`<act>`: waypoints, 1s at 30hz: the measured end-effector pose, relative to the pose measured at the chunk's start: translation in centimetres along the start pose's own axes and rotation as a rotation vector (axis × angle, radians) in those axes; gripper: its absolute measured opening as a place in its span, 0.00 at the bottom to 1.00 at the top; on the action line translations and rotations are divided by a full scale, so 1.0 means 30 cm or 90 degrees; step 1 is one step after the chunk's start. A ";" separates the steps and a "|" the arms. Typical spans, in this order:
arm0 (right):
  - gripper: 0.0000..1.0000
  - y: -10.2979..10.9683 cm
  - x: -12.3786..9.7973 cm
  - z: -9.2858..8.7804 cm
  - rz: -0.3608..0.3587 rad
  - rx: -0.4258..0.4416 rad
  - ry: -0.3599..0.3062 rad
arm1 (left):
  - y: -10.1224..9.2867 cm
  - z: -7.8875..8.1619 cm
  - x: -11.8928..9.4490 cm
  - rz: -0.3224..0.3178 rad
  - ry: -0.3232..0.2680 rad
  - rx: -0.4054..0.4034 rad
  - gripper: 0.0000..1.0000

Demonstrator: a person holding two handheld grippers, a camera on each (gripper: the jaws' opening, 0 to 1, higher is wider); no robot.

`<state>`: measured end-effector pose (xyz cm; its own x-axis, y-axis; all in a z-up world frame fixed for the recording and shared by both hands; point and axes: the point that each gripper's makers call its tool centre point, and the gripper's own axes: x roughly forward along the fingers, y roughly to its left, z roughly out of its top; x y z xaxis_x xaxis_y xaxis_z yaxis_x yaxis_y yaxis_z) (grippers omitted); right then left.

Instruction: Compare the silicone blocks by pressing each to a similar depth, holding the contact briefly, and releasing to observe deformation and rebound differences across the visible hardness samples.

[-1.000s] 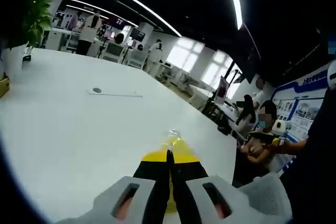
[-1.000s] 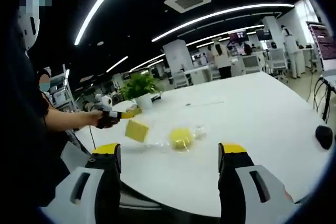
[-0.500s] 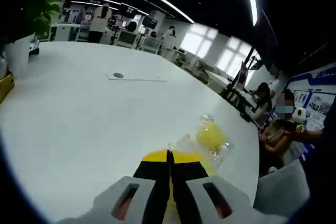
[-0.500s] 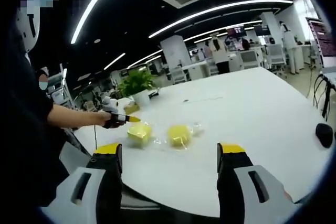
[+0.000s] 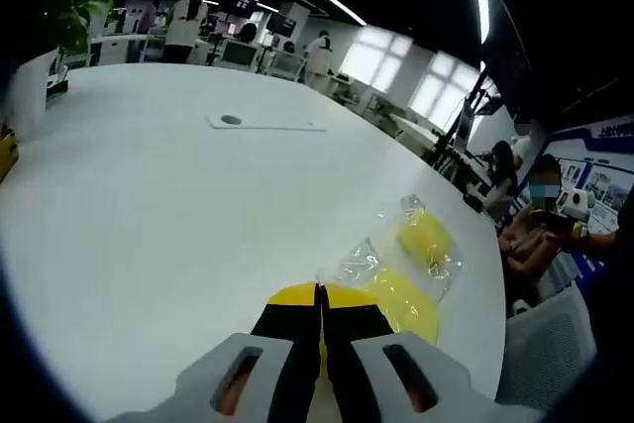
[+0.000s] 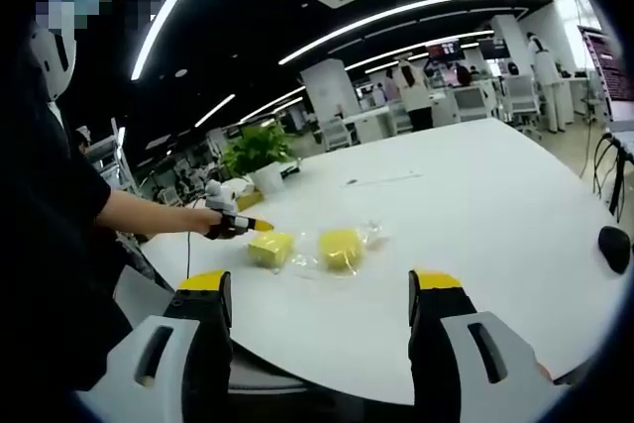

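Observation:
Two yellow silicone blocks in crinkled clear wrap lie side by side on the white table (image 5: 149,215). In the left gripper view, the nearer block (image 5: 401,309) sits just right of my left gripper (image 5: 319,290), whose jaws are shut with nothing visibly between them. The farther block (image 5: 424,238) lies beyond it. In the right gripper view, a hand holds the left gripper (image 6: 260,226) with its yellow tips at the left block (image 6: 270,248); whether they touch I cannot tell. The other block (image 6: 340,248) lies to its right. My right gripper (image 6: 319,286) hangs open, well short of both blocks.
A potted plant (image 6: 256,154) stands behind the blocks near the table's edge. A black mouse (image 6: 614,248) lies at the far right. A thin white strip with a dark disc (image 5: 265,125) lies mid-table. People and desks fill the room beyond. A seated person (image 5: 535,225) is past the table's right edge.
The left block, raised and tilted at the left gripper's tips a second ago, now lies flat beside the other block. The left gripper view has swung so both blocks show.

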<state>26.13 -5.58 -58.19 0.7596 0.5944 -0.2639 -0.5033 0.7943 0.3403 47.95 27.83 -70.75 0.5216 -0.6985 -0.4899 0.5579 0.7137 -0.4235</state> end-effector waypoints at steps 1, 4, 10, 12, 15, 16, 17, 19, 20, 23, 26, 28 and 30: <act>0.67 0.001 0.001 0.000 0.001 0.000 0.001 | 0.001 -0.003 -0.001 -0.001 0.005 -0.004 0.00; 0.63 0.006 0.001 -0.006 0.007 0.000 0.006 | -0.007 0.000 0.001 -0.009 0.015 -0.002 0.00; 0.66 0.009 -0.001 -0.004 0.008 -0.001 0.009 | 0.008 0.014 0.002 0.008 0.008 -0.019 0.08; 0.67 0.008 -0.001 0.001 0.009 0.000 0.005 | 0.011 0.035 -0.008 0.016 -0.012 -0.029 0.09; 0.67 0.016 0.003 0.012 0.013 -0.006 0.002 | -0.006 0.076 -0.037 0.023 -0.039 -0.022 0.15; 0.67 0.017 0.005 0.013 0.015 -0.009 0.002 | -0.021 0.086 -0.051 0.021 -0.044 -0.010 0.15; 0.67 0.016 0.008 0.015 0.017 -0.010 0.002 | -0.026 0.089 -0.056 0.020 -0.047 -0.008 0.16; 0.67 0.020 0.012 0.021 0.022 -0.011 -0.003 | -0.054 0.103 -0.077 0.010 -0.060 0.001 0.19; 0.67 0.023 0.014 0.023 0.025 -0.011 -0.004 | -0.067 0.108 -0.085 0.007 -0.066 0.009 0.23; 0.66 0.031 0.020 0.027 0.031 -0.017 -0.007 | -0.095 0.118 -0.120 0.018 -0.073 0.037 0.28; 0.66 0.039 0.023 0.030 0.037 -0.020 -0.012 | -0.119 0.135 -0.150 0.018 -0.087 0.056 0.30; 0.66 0.042 0.023 0.030 0.039 -0.022 -0.013 | -0.134 0.150 -0.170 0.022 -0.096 0.072 0.35; 0.66 0.047 0.023 0.029 0.043 -0.026 -0.011 | -0.146 0.167 -0.191 0.032 -0.104 0.094 0.38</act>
<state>26.30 -4.17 -57.12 0.7308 0.6443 -0.2257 -0.5690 0.7575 0.3201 45.74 28.44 -62.27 0.6422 -0.6696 -0.3731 0.6103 0.7411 -0.2798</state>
